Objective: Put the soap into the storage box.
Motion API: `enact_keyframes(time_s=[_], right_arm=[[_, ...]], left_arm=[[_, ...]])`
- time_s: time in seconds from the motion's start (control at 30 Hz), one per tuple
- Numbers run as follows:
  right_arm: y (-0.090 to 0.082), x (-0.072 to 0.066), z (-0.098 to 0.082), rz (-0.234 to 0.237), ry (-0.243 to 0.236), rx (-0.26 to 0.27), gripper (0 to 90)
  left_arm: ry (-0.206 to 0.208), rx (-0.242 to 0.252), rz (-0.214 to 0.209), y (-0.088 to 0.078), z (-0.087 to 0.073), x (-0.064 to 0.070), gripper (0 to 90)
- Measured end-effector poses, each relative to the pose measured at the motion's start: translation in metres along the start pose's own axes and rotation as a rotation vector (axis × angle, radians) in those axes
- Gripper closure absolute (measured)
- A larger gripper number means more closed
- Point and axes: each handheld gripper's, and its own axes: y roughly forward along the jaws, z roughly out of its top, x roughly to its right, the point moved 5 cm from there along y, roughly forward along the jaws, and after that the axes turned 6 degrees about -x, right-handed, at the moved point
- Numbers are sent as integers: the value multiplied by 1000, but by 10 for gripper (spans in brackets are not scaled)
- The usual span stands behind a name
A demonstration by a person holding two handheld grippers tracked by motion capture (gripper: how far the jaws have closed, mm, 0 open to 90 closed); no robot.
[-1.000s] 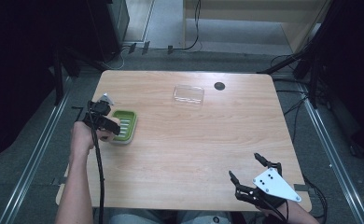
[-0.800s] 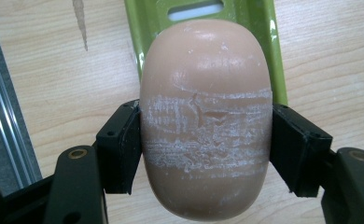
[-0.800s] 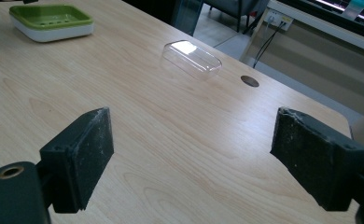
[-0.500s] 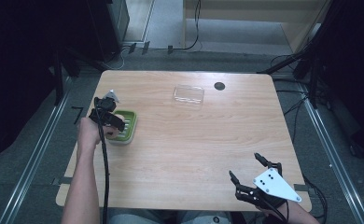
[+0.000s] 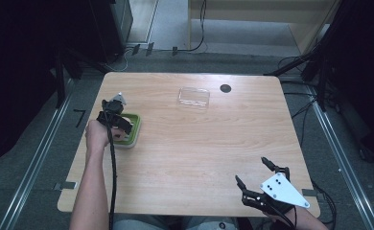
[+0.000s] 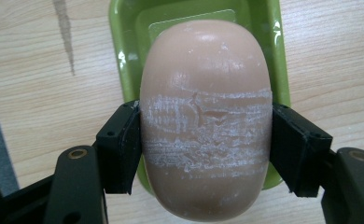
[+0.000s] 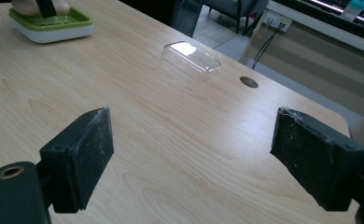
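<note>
I am watching my left gripper (image 5: 119, 120) working at about nine o'clock on the desk (image 5: 194, 153), where it is hanging over the green soap dish (image 5: 131, 135) near the left edge, with the person's left hand (image 5: 97, 135) gripping it from behind and its cable trailing back along the forearm. In the left gripper view that gripper (image 6: 203, 149) is pinching a peach-coloured oval bar of soap (image 6: 206, 126), one black pad pressing on each long side; the bar is carrying a band of whitish scuffing across its middle and is covering most of the soap dish (image 6: 124, 56) beneath it, though I cannot tell whether the bar is touching the dish or riding just above it. My right gripper (image 5: 262, 179) is waiting at about five o'clock, near the front right corner of the desk, with its grey three-cornered plate facing up and its jaws spread wide around nothing. In the right gripper view this gripper (image 7: 192, 161) is looking across bare wood between its two worn black pads, and a clear plastic lid (image 7: 191, 60) is lying at about twelve o'clock, well apart from both grippers, with a small dark round hole (image 7: 249, 82) in the desktop just to its right. In the high view the same clear plastic lid (image 5: 193, 97) is sitting near the far edge, between the dish and the hole (image 5: 225, 88), and apart from both of them
</note>
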Motion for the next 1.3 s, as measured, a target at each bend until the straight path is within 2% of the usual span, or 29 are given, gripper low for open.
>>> enact_keyframes(time_s=[0.53,0.63,0.8,0.97,1.0,1.3], right_arm=[[0,0,0,2,3,0,133],[0,0,0,1,0,-1,133],[0,0,0,3,2,-2,133],[0,0,0,2,3,-2,133],[0,0,0,2,2,-2,133],[0,1,-1,0,3,-3,133]], left_arm=[[-21,3,-1,18,10,3,338],[-25,-5,9,20,11,3,338],[-48,2,-11,25,11,2,338],[-51,3,-15,25,11,2,337],[-58,3,-28,25,11,1,337],[-54,-15,-36,25,10,1,333]])
